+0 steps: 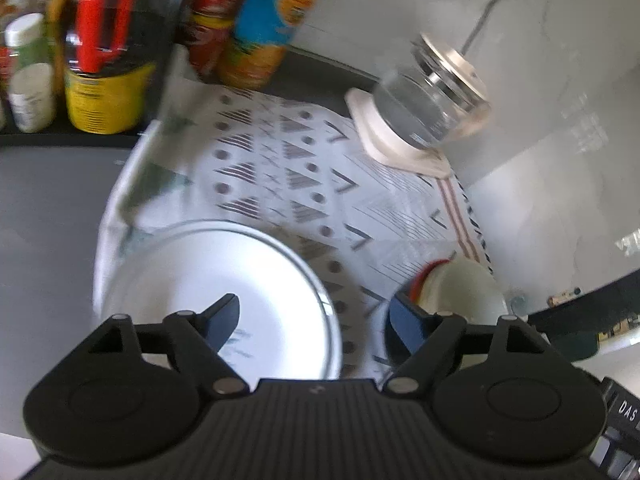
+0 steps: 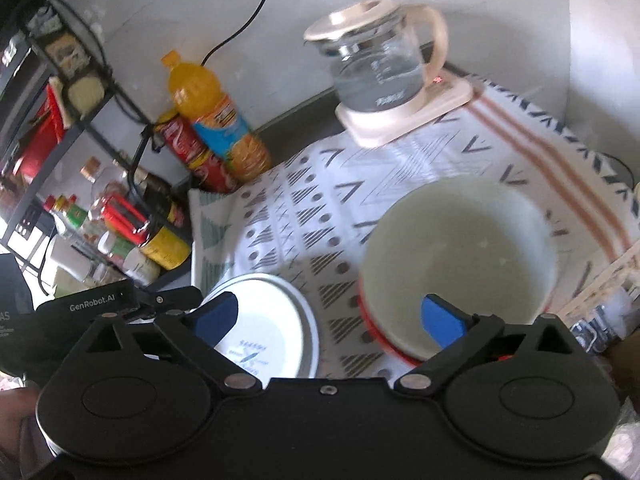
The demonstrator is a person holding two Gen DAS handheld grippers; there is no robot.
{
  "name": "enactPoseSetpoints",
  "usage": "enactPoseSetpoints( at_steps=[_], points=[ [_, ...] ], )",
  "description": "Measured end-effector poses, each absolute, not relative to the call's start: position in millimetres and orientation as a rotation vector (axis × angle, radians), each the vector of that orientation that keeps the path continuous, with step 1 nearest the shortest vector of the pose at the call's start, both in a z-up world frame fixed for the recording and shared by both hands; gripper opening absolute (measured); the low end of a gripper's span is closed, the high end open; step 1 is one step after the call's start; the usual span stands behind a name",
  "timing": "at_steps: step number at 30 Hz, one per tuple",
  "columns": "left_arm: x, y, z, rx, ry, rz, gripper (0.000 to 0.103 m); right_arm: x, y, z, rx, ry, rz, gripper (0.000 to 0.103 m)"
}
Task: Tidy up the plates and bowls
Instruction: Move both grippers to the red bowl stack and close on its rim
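A white plate [image 1: 224, 280] with a thin dark rim line lies on the patterned cloth [image 1: 304, 184]; the same plate [image 2: 264, 320] shows in the right wrist view. To its right stands a white bowl [image 2: 460, 252] nested in a red-rimmed dish [image 2: 372, 324], seen in the left wrist view as the bowl [image 1: 464, 288]. My left gripper [image 1: 316, 320] hangs open above the gap between plate and bowl, nothing between its fingers. My right gripper [image 2: 332, 316] is open too, its right finger over the bowl's near side, holding nothing.
A glass kettle [image 2: 380, 68] on a cream base [image 2: 400, 116] stands at the back of the cloth. An orange juice bottle [image 2: 216, 120], a red can [image 2: 188, 152] and a wire rack of bottles [image 2: 120, 220] crowd the left. A grey counter [image 1: 48, 208] lies left.
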State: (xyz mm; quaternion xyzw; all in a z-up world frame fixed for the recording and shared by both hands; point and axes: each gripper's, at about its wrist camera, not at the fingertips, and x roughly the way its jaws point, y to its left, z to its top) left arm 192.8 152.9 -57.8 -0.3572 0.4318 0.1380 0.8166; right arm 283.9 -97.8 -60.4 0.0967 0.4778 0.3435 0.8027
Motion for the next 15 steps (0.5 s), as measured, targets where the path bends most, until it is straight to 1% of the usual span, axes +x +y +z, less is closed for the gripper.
enactPoseSetpoints(
  at_steps=[6,15],
  points=[
    [223,118,-64,-0.751,0.943,0.250,0.081,310,-130,-70,0.219,1.038,0.674,0.102],
    [260,76,-88,-0.754,0.991,0.232,0.081,347,-163,-104,0.217,1.100,0.596,0.100]
  ],
)
